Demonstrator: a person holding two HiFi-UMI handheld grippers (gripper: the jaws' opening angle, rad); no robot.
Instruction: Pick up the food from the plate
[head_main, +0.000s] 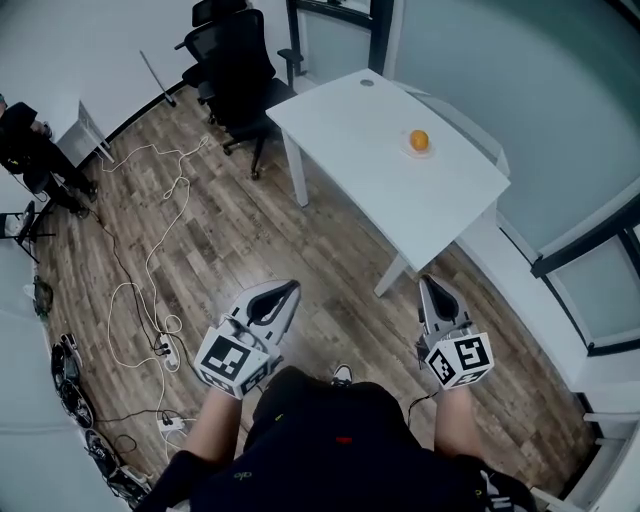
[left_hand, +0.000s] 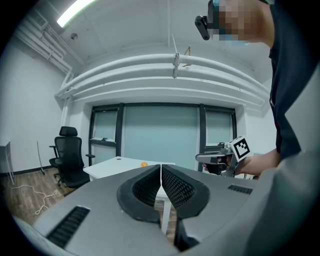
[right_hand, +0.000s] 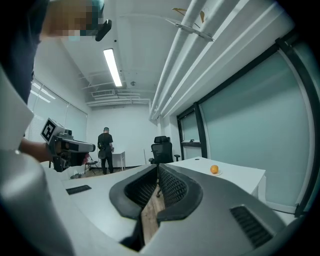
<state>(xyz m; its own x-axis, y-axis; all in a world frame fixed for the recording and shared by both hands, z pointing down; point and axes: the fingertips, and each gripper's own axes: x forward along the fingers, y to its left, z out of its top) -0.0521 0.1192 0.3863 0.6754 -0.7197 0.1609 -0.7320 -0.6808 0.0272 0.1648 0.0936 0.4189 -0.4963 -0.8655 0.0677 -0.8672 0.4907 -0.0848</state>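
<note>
Nothing of the task is judged to be done yet: the food, a small round orange item, is seen lying on its pale plate toward the far side of the white table, untouched and well apart from both tools. The left tongs and the right tongs are held low in front of the person, above the wooden floor and short of the table's near edge. In each gripper view the jaws are seen pressed together with nothing between them, so neither tool is holding anything. The whole approach, the opening of the jaws, the grasp and the lift are therefore judged to be left. No brand, label or readable writing is found anywhere; only black-and-white square markers are shown on the left cube and the right cube, and these carry patterns, not letters.
</note>
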